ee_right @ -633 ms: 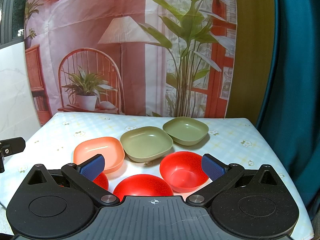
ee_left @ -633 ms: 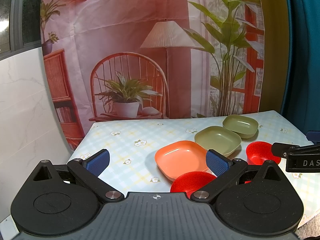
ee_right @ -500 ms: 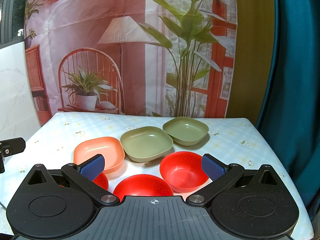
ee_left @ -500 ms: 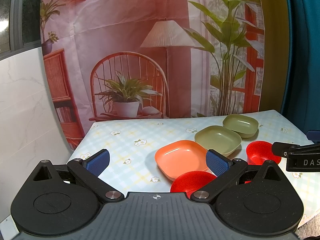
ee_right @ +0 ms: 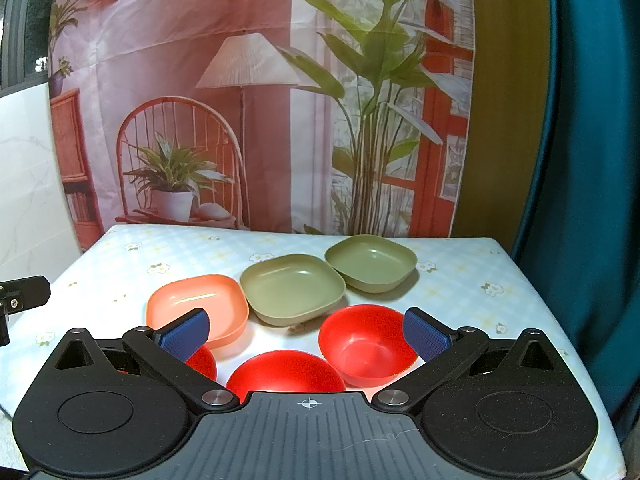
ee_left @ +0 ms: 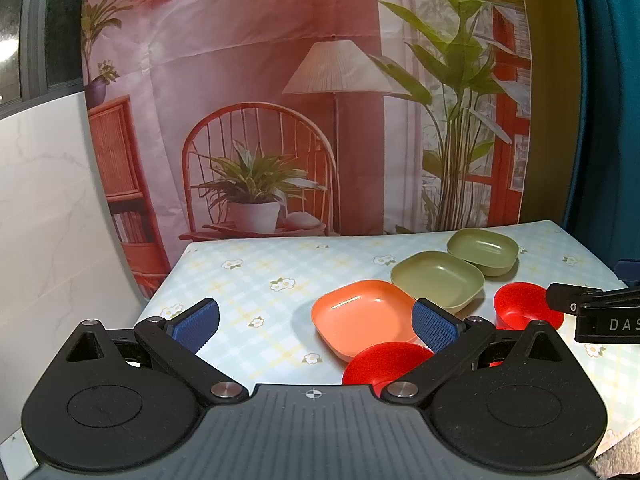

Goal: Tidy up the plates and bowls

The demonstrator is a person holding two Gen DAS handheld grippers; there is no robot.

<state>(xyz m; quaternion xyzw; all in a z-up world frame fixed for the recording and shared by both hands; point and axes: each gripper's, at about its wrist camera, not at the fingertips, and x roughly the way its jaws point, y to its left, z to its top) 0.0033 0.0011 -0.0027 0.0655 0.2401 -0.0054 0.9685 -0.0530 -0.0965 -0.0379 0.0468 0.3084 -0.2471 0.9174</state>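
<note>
On the flowered tablecloth lie an orange square plate [ee_right: 200,304], a green square plate [ee_right: 294,288] and a second green plate [ee_right: 370,262] behind it. In front stand three red bowls: one at right [ee_right: 366,344], one in the middle [ee_right: 284,374], one partly hidden at left [ee_right: 202,360]. My right gripper [ee_right: 306,330] is open and empty, hovering over the red bowls. My left gripper [ee_left: 316,322] is open and empty, to the left of the dishes; the orange plate [ee_left: 364,314] lies between its fingers' line of sight. The right gripper's finger shows in the left wrist view [ee_left: 596,308].
The table [ee_right: 460,276] has a light checked cloth with flowers; its right edge meets a teal curtain [ee_right: 592,160]. A printed backdrop [ee_right: 240,100] hangs behind. A white marble wall [ee_left: 44,220] stands left. Bare cloth [ee_left: 248,276] lies left of the plates.
</note>
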